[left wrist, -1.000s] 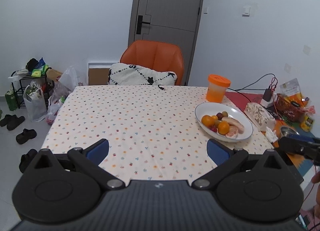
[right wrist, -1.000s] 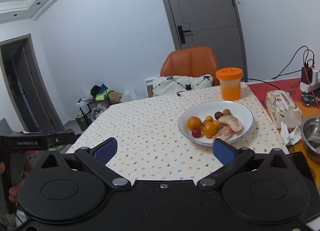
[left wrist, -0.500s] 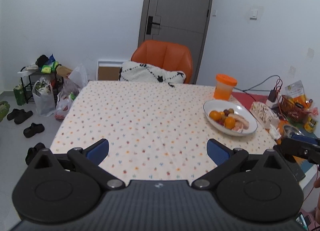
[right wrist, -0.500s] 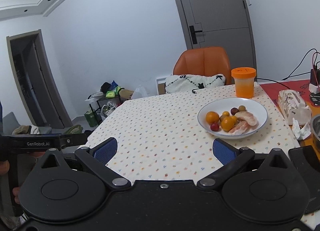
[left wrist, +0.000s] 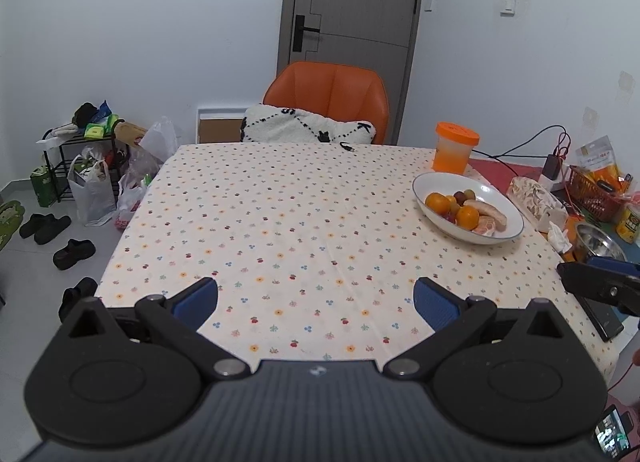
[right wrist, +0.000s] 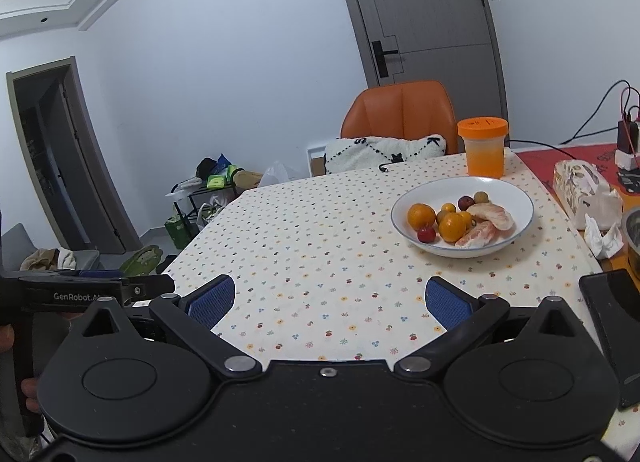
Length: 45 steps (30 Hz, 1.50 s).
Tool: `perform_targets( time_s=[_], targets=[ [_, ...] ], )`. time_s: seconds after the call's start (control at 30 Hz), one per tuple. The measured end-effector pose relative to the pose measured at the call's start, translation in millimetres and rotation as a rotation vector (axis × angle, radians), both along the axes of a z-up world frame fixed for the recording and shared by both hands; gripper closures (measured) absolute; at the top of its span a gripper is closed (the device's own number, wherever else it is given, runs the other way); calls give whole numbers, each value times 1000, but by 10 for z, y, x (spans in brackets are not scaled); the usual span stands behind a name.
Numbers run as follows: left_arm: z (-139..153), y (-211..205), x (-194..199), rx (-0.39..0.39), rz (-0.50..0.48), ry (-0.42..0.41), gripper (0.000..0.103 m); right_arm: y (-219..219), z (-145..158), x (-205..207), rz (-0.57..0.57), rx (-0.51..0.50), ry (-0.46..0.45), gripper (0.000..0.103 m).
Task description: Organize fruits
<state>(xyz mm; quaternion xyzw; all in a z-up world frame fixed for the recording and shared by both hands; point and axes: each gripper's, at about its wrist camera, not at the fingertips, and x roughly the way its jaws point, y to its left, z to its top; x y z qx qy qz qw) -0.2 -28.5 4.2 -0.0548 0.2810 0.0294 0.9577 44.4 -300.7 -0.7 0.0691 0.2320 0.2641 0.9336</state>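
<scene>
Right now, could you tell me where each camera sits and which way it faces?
Left wrist: on the left gripper, at the table's near edge, facing the orange chair; open fingers show, right gripper at right.
Right wrist: on the right gripper, facing the same way; open fingers show, left gripper at left.
Shared: white bowl of fruit, orange-lidded cup.

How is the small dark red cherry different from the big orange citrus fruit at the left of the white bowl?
The small dark red cherry is far smaller and glossier than the big orange citrus fruit. The cherry lies nearer the camera, just right of the orange. Both are round and sit in the white bowl.
</scene>
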Motion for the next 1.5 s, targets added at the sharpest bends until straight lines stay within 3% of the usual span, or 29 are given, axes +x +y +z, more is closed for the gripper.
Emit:
perform_targets(
  time_s=[1.5],
  targets=[
    [-6, -37, -6, 6, -6, 2, 0, 35, 9, -5, 9, -2, -1, 0]
  ],
)
